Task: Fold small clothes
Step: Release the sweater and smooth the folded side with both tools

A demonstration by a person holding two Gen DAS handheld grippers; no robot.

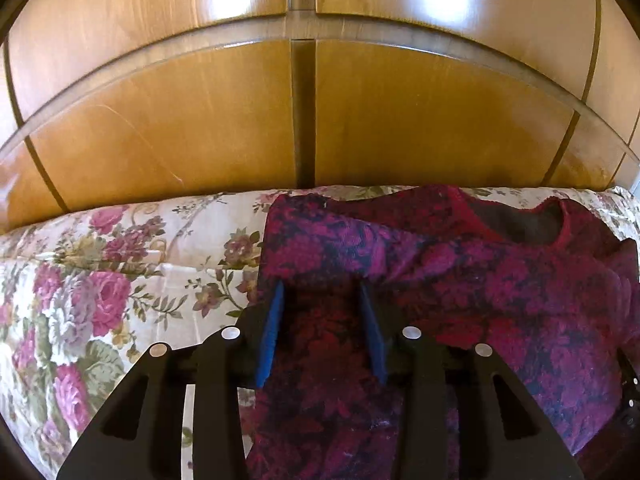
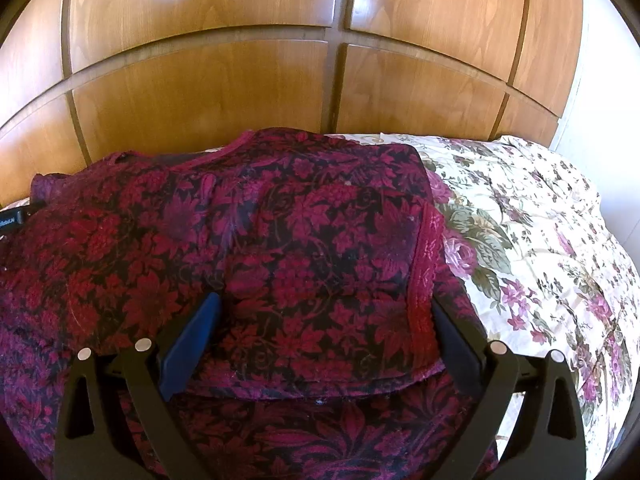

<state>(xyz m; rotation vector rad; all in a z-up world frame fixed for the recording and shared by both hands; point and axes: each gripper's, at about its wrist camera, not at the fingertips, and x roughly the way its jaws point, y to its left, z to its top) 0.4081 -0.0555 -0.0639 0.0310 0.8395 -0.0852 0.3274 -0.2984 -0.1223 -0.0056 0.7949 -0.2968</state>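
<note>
**A:** A floral-quilted bed before wooden wardrobe doors carries the red patterned garment, spread flat, likely so folds lie clean. Which way does it point?

**B:** Neckline toward the wardrobe, long axis running away from the cameras. The right sleeve lies folded inward.

**A:** The hand-held grippers?

**B:** The left hand-held gripper straddles a fabric ridge, jaws part-closed; a pinch, I cannot tell. The right hand-held gripper stands spread wide, grasping nothing.

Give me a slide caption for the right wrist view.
Right tool, jaws wide open, over a partly folded dark red floral knit garment on a floral bedspread before wooden wardrobe doors.
</note>
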